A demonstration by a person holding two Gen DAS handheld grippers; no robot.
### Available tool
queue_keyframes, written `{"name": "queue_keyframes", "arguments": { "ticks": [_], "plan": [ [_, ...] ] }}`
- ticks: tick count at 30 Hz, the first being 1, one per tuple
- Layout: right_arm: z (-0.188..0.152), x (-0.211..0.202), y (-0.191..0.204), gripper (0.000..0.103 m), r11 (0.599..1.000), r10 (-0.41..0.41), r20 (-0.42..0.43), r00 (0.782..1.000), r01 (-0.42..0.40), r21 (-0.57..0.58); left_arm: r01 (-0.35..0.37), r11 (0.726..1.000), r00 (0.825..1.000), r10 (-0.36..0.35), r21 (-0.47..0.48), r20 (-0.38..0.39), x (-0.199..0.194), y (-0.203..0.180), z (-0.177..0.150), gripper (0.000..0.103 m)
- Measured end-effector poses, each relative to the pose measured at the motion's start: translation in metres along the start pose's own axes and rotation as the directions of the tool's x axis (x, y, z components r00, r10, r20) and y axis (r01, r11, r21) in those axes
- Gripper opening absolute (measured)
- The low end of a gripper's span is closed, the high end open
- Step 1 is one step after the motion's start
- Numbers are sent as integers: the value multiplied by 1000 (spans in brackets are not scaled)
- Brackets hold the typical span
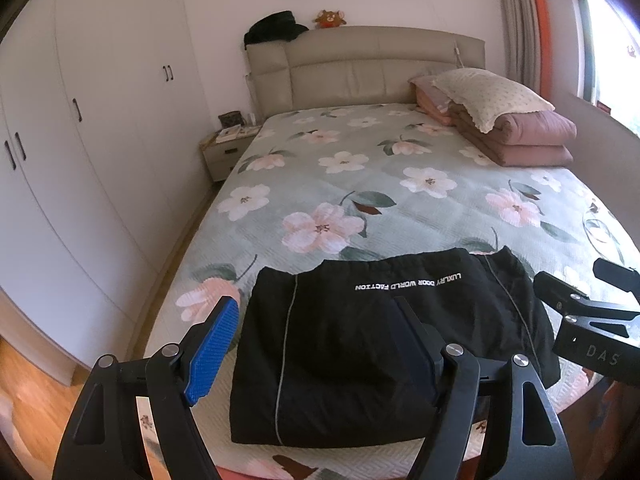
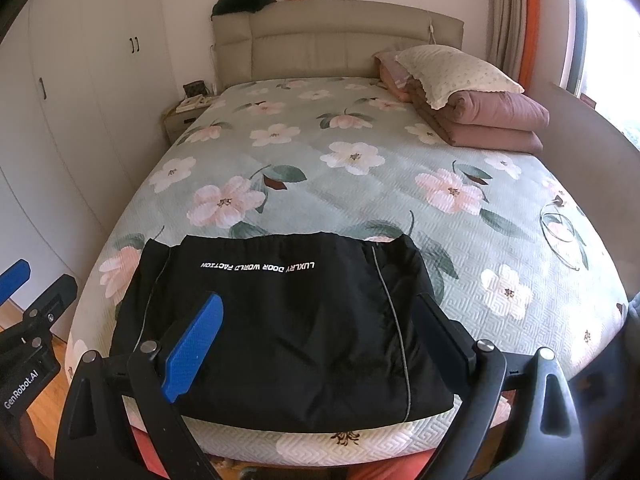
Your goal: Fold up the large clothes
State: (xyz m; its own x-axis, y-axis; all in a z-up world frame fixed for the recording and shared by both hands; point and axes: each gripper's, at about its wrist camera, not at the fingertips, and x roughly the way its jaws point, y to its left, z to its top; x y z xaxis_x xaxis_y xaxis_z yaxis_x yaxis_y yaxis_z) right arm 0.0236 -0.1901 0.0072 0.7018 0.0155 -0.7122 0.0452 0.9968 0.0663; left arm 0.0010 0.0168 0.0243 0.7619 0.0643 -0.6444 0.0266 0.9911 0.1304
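My left tongs [image 1: 316, 344] stand spread with nothing between the pads, poised over the left half of the black garment [image 1: 384, 344], which lies folded into a compact block at the near edge of the bed [image 1: 360, 184]. To its right, my right tongs [image 2: 320, 340] are spread just as wide and empty above the garment's middle. The fold looks about finished to me, so what remains, I judge, is tidying: I would bring each pair down on an outer edge, pinch only the top layers, and draw them level so the grey piping runs straight and no corner bulges. I'd keep both sides moving together, or the block will skew.

Hard to read: the layers underneath are hidden, so I cannot tell how many folds there are, or whether sleeves are tucked in. The near hem is partly covered by my own tongs. On the right the window glare washes out detail.
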Motion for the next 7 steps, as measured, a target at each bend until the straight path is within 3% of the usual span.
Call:
{"name": "queue_keyframes", "arguments": {
  "ticks": [7],
  "plan": [
    [-2,2,-1,96,1000,-2,-8,1000,2,1,4,1000,999,-5,29,32,-3,-4,-2,78]
  ]
}}
